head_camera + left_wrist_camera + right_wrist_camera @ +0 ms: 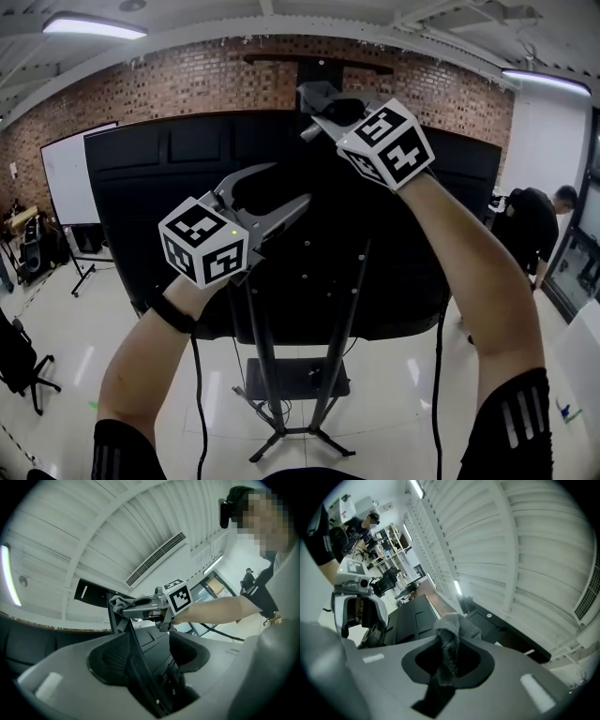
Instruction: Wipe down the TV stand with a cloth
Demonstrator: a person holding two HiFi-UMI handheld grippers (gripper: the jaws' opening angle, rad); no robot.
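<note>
Grey terry cloth [452, 630] is pinched in the right gripper [317, 108], whose jaws are closed on it, high up near the top edge of the black TV [169, 169]. Lower down, the left gripper [286, 185] hovers at the TV's back with jaws spread wide, gripping nothing; a dark strut [140, 667] passes between them. The TV stand [328, 375] rests twin black posts on a white tiled floor [403, 375]. The marker cubes [384, 141] show black-and-white squares; any print on the TV is too small to read
</note>
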